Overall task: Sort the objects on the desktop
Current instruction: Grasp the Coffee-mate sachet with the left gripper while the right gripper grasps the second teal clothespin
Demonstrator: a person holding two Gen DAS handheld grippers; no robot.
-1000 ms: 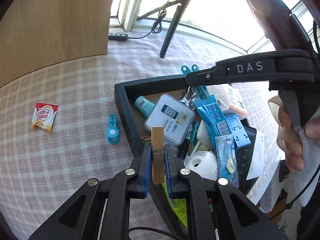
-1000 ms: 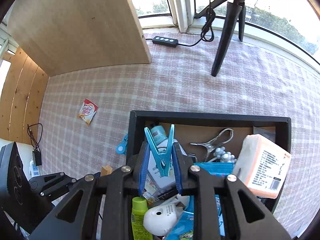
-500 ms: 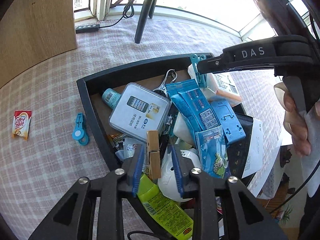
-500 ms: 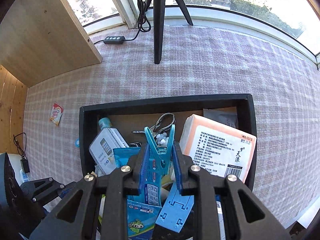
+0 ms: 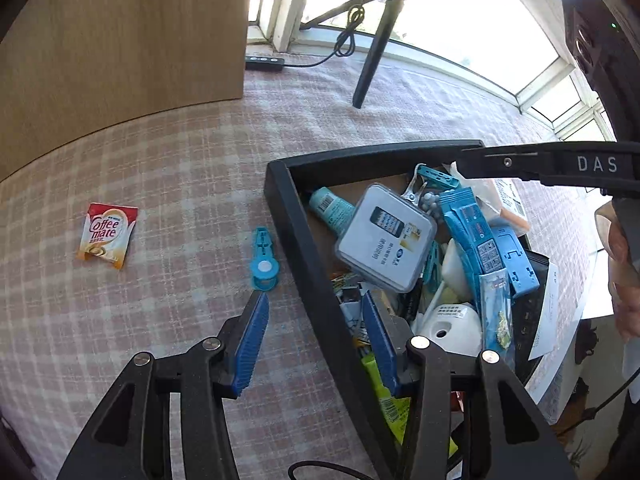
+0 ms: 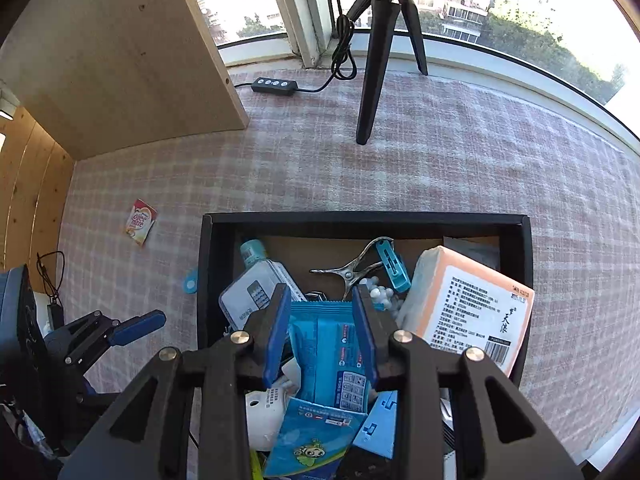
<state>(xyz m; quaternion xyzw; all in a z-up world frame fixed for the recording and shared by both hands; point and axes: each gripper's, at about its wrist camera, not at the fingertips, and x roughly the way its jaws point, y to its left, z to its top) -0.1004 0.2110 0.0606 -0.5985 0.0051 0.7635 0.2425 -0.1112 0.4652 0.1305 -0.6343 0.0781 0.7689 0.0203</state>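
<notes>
Left wrist view: the left tongs (image 5: 314,336) have just been opening and stand wide and empty, straddling the near wall of the black tray (image 5: 288,216). The remaining items, a blue clip (image 5: 263,262) and a coffee sachet (image 5: 106,235), lie on the checked bench beyond the tips. Both look light; the clip is rigid, best pinched across its shaft, the sachet limp and flat.

Right wrist view: the right tongs (image 6: 322,332) have just been opening, empty, over a blue packet (image 6: 330,354) in the tray.
</notes>
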